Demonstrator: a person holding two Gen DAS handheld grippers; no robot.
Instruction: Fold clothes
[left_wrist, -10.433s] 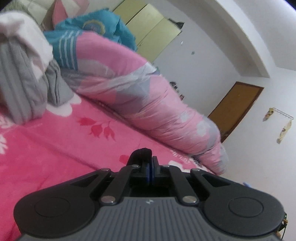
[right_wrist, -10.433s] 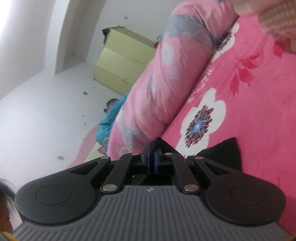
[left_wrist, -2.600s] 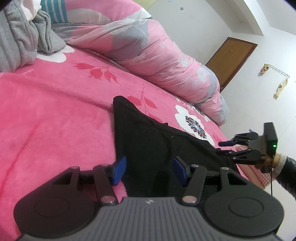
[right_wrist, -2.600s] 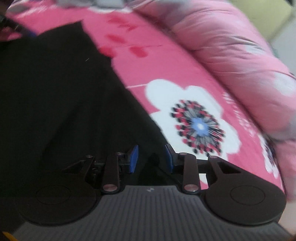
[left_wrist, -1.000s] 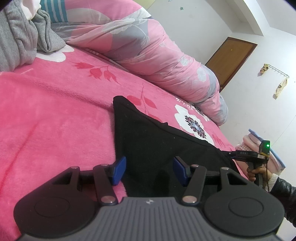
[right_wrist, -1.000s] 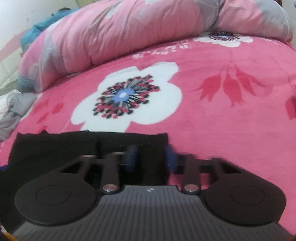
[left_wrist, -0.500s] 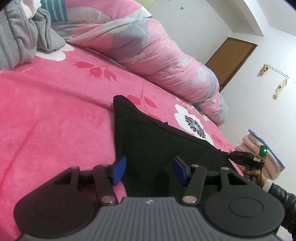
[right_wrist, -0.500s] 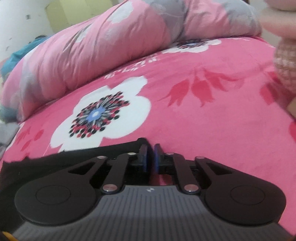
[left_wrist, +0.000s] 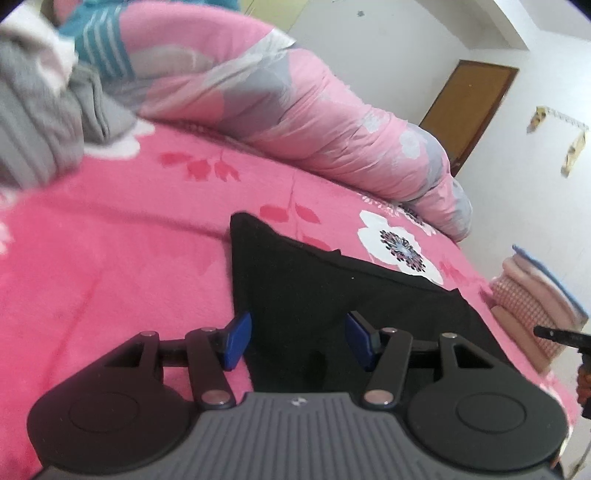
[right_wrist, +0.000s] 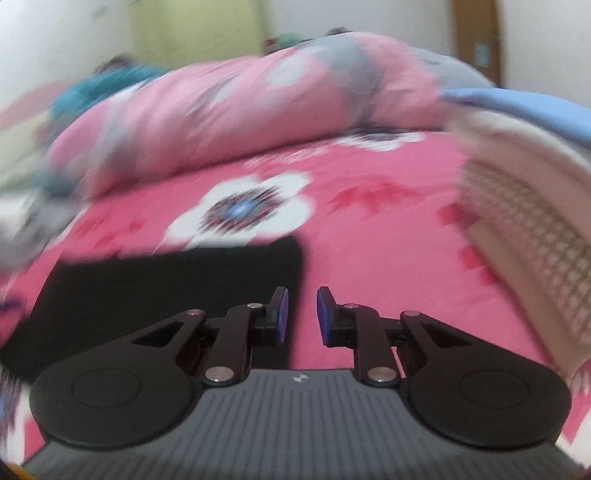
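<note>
Right, the black garment (left_wrist: 332, 291) lies flat on the pink blanket (left_wrist: 110, 258), spread between my two hands, one pointed corner toward the rolled duvet (left_wrist: 295, 122). In the right wrist view its squared end (right_wrist: 177, 291) sits just left of my fingers, with bare blanket straight ahead.

My left gripper (left_wrist: 297, 338) hangs above the near edge of the cloth, jaws standing fairly wide, nothing pinched; the left pad sits over the garment's side edge, the right pad over the black cloth. My right gripper (right_wrist: 300, 317) has only a narrow gap and nothing between the pads, just blanket showing through. Its tip (left_wrist: 554, 334) shows at the far right of the left wrist view, clear of the cloth and near the stack of folded clothes (left_wrist: 532, 299).

I judge this as the pause between folds: the garment is laid out and neither hand has it. The next move, I think, calls for both grippers to come down on matching corners, the right on that squared end, the left on the near edge, pinching only the top layer and not the fleecy blanket beneath. The right view is blurred, so I can't tell how many layers the cloth already has.
</note>
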